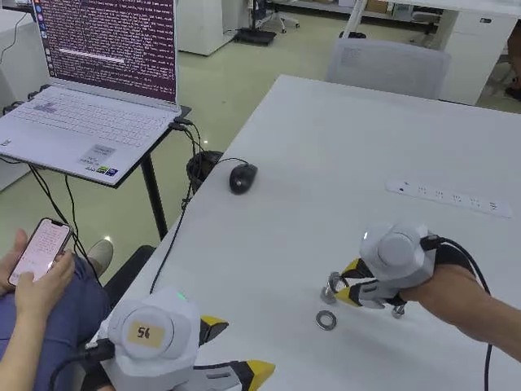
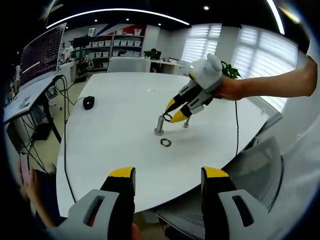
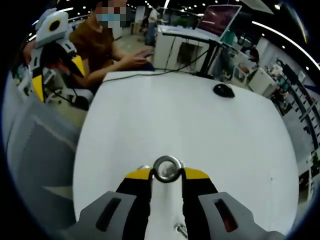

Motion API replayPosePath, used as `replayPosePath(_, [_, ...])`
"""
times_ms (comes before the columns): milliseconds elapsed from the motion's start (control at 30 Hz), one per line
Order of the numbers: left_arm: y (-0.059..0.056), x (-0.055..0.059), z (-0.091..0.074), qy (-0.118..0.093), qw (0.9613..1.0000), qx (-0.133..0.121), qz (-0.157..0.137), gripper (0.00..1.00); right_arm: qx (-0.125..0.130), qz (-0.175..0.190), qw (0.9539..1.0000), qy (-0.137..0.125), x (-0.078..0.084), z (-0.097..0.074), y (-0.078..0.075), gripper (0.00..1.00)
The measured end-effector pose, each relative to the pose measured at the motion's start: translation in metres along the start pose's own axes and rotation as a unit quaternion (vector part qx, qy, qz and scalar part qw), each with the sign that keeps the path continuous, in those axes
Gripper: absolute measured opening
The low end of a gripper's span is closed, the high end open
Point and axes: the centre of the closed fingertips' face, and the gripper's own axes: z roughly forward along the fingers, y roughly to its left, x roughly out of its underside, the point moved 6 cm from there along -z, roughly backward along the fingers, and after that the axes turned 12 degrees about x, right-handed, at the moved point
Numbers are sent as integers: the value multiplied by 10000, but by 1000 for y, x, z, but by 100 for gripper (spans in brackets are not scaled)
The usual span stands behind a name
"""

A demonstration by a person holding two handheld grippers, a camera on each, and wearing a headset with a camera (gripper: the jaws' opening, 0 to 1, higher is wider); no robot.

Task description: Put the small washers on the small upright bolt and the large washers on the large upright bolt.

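My right gripper [image 3: 167,174] is shut on a large metal washer [image 3: 167,168], held upright between its yellow tips. In the head view that right gripper [image 1: 338,283] hovers right beside the large upright bolt [image 1: 328,292]; the left gripper view shows the held washer [image 2: 167,117] just above the large bolt [image 2: 159,126]. A second washer [image 1: 326,320] lies flat on the white table in front of the bolt. The small upright bolt [image 1: 398,310] stands under the right gripper's body. My left gripper [image 1: 240,349] hangs open and holds nothing at the table's near edge, well away from the bolts [image 2: 168,175].
A black mouse [image 1: 242,177] with its cable lies at the table's left edge, a white power strip [image 1: 452,198] at the right. A laptop [image 1: 89,122] stands on a side stand at left. A person with a phone [image 1: 41,248] sits beside it. A grey chair [image 1: 389,65] stands behind the table.
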Motion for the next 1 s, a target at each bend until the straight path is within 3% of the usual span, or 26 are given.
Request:
replayPosePath(367, [3,-2,-2,-4,10000,-30,-6,52,-5,77,9996,276,7,16,-9,23])
replayPosePath(1000, [3,-2,1,23,10000,6,-22,52,-130,227,9988,409,7,28,-8,24])
